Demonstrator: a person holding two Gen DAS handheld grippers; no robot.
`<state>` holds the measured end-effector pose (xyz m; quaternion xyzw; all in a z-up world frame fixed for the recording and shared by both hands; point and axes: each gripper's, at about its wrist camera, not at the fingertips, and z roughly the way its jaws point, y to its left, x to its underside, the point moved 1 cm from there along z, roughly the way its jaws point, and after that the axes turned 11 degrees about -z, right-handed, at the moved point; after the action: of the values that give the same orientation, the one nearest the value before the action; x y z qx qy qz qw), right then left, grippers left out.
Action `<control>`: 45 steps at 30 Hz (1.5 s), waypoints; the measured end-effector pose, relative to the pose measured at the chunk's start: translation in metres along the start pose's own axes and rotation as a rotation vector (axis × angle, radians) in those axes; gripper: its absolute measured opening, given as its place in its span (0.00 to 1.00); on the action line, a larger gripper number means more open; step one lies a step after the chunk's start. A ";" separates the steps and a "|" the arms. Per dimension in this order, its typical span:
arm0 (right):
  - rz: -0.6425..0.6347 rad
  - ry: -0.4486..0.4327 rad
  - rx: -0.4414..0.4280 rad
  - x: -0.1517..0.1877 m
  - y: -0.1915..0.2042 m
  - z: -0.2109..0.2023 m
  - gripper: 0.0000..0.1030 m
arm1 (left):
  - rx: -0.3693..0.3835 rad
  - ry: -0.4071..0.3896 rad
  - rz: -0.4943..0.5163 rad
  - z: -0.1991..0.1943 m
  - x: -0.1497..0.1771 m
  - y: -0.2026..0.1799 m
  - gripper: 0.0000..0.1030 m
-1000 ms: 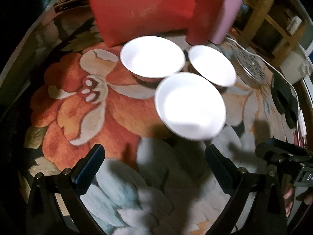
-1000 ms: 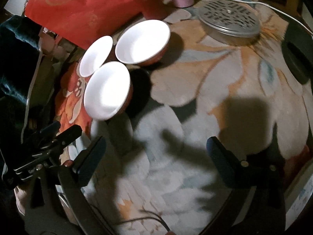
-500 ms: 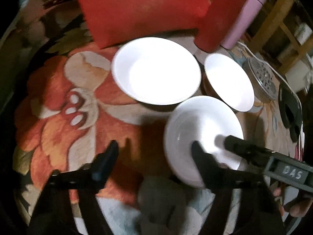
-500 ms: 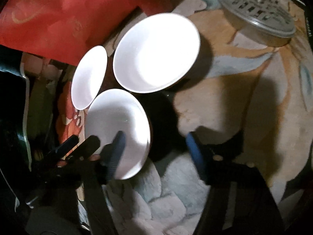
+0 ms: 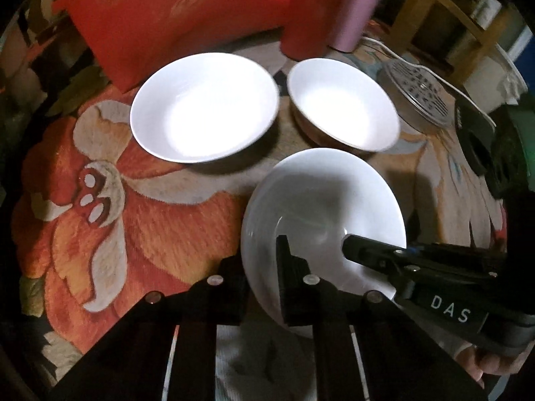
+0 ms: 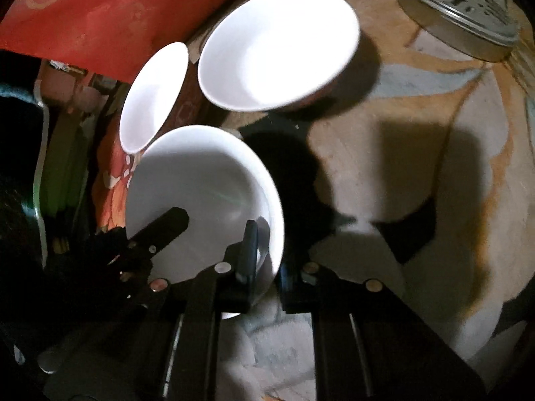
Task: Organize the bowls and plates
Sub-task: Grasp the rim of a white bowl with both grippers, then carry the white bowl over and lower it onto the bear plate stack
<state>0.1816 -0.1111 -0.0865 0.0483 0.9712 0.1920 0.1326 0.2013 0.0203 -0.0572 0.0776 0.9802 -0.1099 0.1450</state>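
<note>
- Three white bowls on a floral cloth (image 5: 160,220); near bowl (image 5: 321,200) closest to both grippers; wide bowl (image 5: 204,107) behind it to the left; small bowl (image 5: 342,103) behind to the right, as seen from the left wrist.
- Two grippers, both on the near bowl; left gripper (image 5: 262,277) clamped over the rim, one finger inside, one outside; right gripper (image 6: 267,254) clamped over the opposite rim the same way.
- Right gripper seen from the left wrist reads "DAS" in white letters; the rest of that label is cut off.
- A fingertip shows at the bottom right edge under that gripper; the hand itself is out of frame.
- Red bag (image 5: 174,10), one, cut off at the top; faint mark on it, not legible.
- Pink cylinder (image 5: 354,3), one, blurred, top cut off.
- Round perforated metal lid (image 6: 458,6), one; white cable (image 5: 434,73) runs past it.
- Dark object (image 5: 474,140) at the right edge; cannot make out what it is.
- Wooden frame (image 5: 434,10) beyond the table, dim.
- Outsides of the bowls mostly hidden; a reddish wall shows on the wide one in the right-wrist view.
</note>
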 end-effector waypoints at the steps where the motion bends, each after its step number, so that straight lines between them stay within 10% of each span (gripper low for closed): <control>1: -0.003 -0.002 0.001 0.003 0.000 -0.003 0.11 | 0.001 -0.001 -0.002 -0.003 0.002 -0.001 0.12; 25: 0.040 -0.105 0.050 0.098 -0.035 -0.157 0.12 | 0.055 -0.051 0.137 -0.120 0.073 -0.134 0.12; 45: 0.307 -0.151 0.195 0.186 -0.160 -0.237 0.12 | 0.215 0.043 0.359 -0.088 0.142 -0.295 0.12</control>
<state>-0.0695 -0.3172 0.0182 0.2228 0.9537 0.1107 0.1691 -0.0105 -0.2264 0.0389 0.2685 0.9361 -0.1846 0.1324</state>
